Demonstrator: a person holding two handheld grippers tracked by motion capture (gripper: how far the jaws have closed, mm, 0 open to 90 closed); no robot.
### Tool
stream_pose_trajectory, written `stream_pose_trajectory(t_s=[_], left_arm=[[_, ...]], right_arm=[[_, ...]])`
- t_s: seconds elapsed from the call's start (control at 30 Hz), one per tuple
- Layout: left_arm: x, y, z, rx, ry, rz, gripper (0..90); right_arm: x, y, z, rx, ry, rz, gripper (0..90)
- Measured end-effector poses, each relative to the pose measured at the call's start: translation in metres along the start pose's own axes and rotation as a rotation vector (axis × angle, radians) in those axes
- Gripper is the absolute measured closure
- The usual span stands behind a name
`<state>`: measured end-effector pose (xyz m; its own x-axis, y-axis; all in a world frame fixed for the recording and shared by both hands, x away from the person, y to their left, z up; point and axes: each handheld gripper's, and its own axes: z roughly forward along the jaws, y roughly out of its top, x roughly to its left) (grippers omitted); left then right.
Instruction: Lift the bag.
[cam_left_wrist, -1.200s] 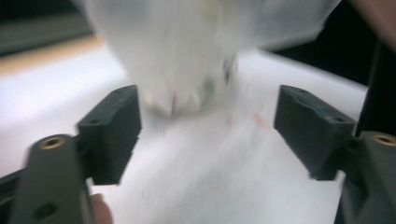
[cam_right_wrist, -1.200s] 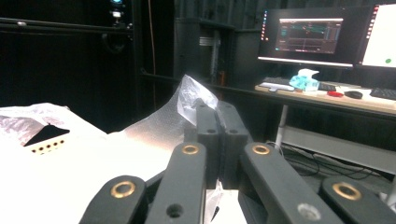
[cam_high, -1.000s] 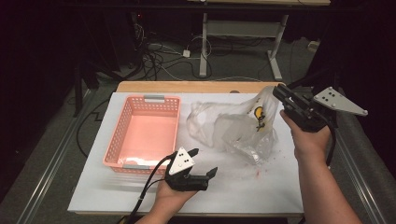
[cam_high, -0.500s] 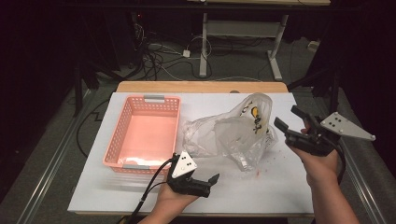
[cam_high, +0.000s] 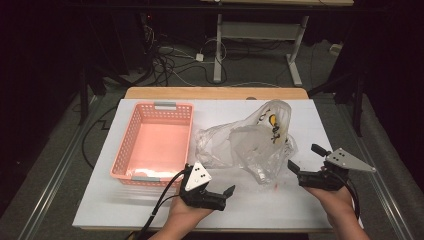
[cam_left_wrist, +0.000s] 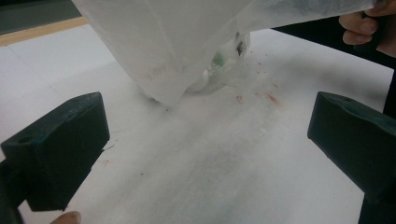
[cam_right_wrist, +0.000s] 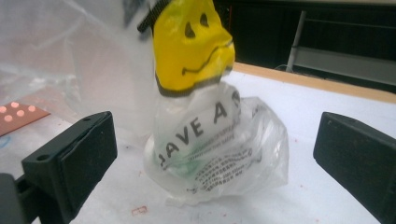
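A clear, crumpled plastic bag (cam_high: 250, 145) with a yellow smiley face and black lettering lies on the white table, right of the middle. My right gripper (cam_high: 304, 157) is low beside the bag's right end. Its jaws have just been opening and stand wide, with the bag (cam_right_wrist: 205, 140) ahead of them and untouched. My left gripper (cam_high: 226, 197) rests near the front edge and points right. It has opened a little wider and stands open on bare table (cam_left_wrist: 201, 177). The bag's lower edge (cam_left_wrist: 187, 46) hangs beyond it.
A pink plastic basket (cam_high: 155, 140) stands at the table's left, a pale sheet lying in its near end. Small red specks (cam_left_wrist: 273, 98) dot the white cover near the bag. The other hand (cam_left_wrist: 364, 28) shows far off. A wooden strip (cam_high: 215, 93) edges the back.
The right gripper has come down from holding the bag up at the right and has let it go. The bag has slumped onto the table. The left gripper stays put.
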<state>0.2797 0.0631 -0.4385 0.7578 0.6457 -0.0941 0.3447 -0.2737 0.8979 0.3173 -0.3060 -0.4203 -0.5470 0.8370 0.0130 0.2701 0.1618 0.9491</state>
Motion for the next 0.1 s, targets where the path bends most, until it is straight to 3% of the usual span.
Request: stream_pose_trajectory(t_s=[0.1], left_arm=[[-0.0016,-0.001,0.0007,0.001,0.003,0.006,0.0]], right_arm=[[0.0002,-0.0049,0.002,0.006,-0.002,-0.005,0.0]])
